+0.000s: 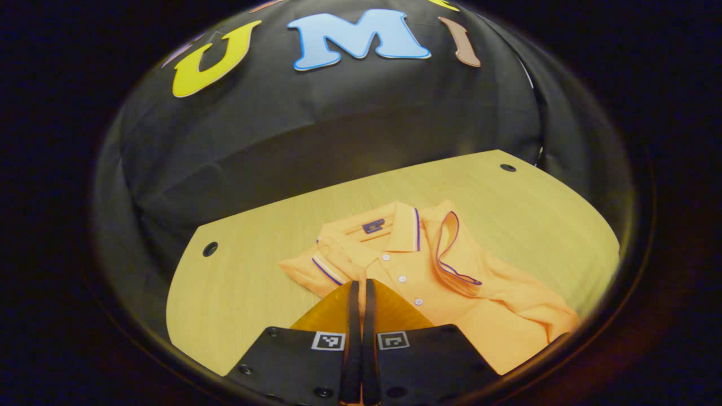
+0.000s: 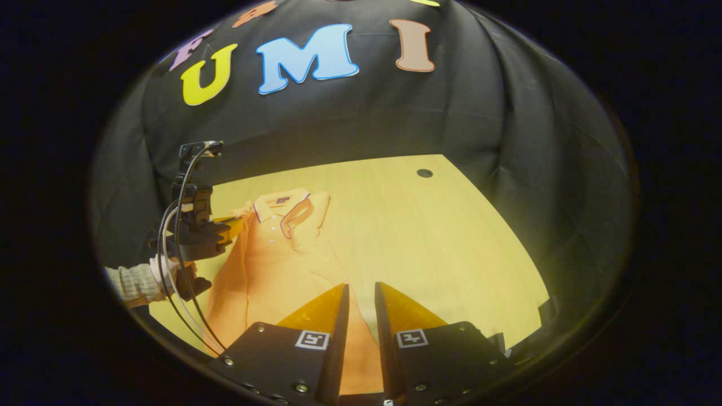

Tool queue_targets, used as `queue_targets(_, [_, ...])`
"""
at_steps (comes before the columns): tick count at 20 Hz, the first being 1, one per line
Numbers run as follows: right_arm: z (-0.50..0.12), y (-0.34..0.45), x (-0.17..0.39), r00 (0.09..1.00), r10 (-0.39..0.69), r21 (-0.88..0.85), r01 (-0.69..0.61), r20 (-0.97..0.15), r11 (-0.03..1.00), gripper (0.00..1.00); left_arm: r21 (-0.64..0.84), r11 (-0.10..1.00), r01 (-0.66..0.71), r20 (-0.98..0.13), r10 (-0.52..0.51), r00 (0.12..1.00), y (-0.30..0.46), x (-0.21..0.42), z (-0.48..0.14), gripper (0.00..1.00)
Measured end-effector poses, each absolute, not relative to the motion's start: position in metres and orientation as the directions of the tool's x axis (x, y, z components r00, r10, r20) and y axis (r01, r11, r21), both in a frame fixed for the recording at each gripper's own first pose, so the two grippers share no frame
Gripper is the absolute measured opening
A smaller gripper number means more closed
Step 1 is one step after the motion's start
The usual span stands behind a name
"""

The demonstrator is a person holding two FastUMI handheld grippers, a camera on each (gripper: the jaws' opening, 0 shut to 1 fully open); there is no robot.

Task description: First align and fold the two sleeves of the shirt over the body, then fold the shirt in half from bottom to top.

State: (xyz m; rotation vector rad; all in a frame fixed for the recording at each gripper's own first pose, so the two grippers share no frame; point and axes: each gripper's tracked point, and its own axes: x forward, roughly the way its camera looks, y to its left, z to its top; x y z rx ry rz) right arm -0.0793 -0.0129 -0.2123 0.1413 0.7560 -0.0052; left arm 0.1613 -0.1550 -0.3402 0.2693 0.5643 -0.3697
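The orange shirt (image 1: 428, 276) lies on the wooden counter (image 1: 237, 293), its hem cut off by the edge of the left gripper view. One sleeve (image 1: 454, 248) is folded over the chest. The left claw (image 1: 361, 287) has its fingers nearly together; whether cloth sits between them is hidden. The right claw (image 2: 361, 293) is parted, holding nothing, above the shirt's lower part. Bare counter stretches to its right, with a dark hole (image 2: 424, 173) near the far edge.
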Motion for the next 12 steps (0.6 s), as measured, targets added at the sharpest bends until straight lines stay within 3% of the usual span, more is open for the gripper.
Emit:
queue_targets(6, [-0.219, -0.029, -0.090, 0.720, 0.027, 0.141, 0.099, -0.694, 0.985, 0.29, 0.143, 0.883, 0.447, -0.595, -0.284, 0.752, -0.178, 0.151, -0.358, 0.10])
queue_targets(8, [-0.221, -0.033, -0.093, 0.719, 0.026, 0.143, 0.103, -0.695, 0.984, 0.28, 0.116, 0.880, 0.461, -0.607, -0.305, 0.734, -0.182, 0.145, -0.360, 0.20])
queue_targets(10, [-0.222, -0.035, -0.095, 0.717, 0.029, 0.147, 0.103, -0.696, 0.984, 0.28, 0.108, 0.884, 0.454, -0.600, -0.306, 0.739, -0.183, 0.144, -0.356, 0.53])
queue_targets(12, [-0.224, -0.037, -0.096, 0.715, 0.035, 0.151, 0.100, -0.698, 0.983, 0.29, 0.108, 0.890, 0.442, -0.592, -0.300, 0.748, -0.180, 0.140, -0.351, 0.64])
